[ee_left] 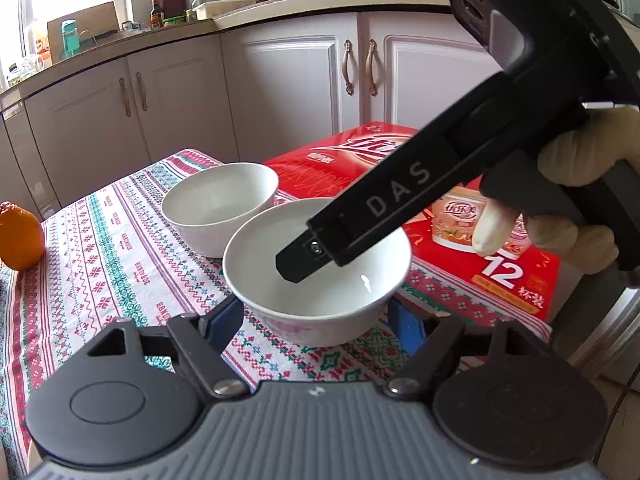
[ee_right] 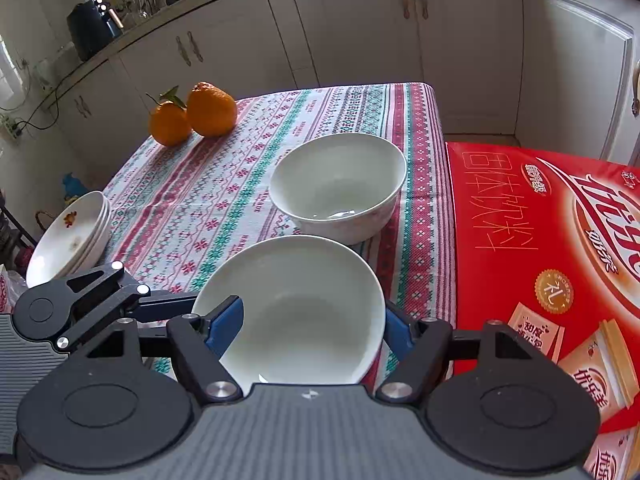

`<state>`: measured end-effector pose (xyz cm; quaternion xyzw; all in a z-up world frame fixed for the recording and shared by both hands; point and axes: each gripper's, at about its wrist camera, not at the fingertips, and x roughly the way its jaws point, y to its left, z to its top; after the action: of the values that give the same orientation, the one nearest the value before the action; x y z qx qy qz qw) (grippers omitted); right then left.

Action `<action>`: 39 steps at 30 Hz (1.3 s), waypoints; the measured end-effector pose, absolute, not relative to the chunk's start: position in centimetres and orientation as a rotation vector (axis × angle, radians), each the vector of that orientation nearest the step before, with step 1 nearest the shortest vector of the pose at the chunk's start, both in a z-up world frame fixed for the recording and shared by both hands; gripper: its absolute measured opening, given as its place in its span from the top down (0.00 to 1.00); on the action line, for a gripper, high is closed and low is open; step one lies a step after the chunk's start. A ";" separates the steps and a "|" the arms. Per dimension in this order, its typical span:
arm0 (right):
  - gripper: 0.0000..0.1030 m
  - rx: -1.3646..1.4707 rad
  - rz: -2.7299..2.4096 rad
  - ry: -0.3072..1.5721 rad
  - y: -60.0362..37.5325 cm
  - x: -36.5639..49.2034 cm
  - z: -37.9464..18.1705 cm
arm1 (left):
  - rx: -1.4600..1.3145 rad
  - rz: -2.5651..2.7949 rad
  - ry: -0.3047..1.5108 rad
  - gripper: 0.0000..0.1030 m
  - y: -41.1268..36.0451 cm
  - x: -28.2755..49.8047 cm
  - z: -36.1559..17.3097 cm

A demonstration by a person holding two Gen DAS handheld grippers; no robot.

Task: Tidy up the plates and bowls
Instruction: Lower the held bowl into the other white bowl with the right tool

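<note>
A white bowl [ee_left: 320,300] with a faint pink pattern looks to rest on the patterned tablecloth [ee_left: 120,260]. My left gripper [ee_left: 316,320] is shut on it, its blue pads [ee_left: 226,320] pressing the two sides. My right gripper [ee_right: 310,328] grips the same bowl [ee_right: 304,308] from another side, pads at the rim. One right finger [ee_left: 296,264] reaches over the bowl in the left wrist view. A left finger [ee_right: 168,304] meets the bowl's left edge. A second white bowl [ee_right: 340,184] stands just behind. A stack of plates [ee_right: 72,232] lies at the left table edge.
A large red carton [ee_right: 540,260] lies along the table's right side, close to both bowls. Two oranges [ee_right: 196,114] sit at the far left corner. A gloved hand [ee_left: 568,184] holds the right gripper's handle. White kitchen cabinets [ee_left: 280,88] stand beyond the table.
</note>
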<state>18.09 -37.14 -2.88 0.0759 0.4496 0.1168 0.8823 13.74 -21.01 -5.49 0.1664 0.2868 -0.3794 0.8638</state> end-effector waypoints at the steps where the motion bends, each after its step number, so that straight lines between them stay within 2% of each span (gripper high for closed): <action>1: 0.24 0.158 0.243 0.936 -37.1 17.9 -2.7 | 0.349 -0.797 0.599 0.24 -20.9 13.6 -5.4; 22: 0.24 0.140 0.305 0.899 -32.7 14.6 0.6 | 0.323 -0.774 0.557 0.24 -16.5 9.7 -1.8; 39: 0.24 0.084 0.432 0.882 -26.1 15.6 1.5 | 0.288 -0.650 0.534 0.24 -10.9 8.6 -0.8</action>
<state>15.62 -26.08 1.50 0.0404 0.4232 0.2074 0.8811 8.65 -10.90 -0.77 0.1393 0.2583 -0.3143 0.9028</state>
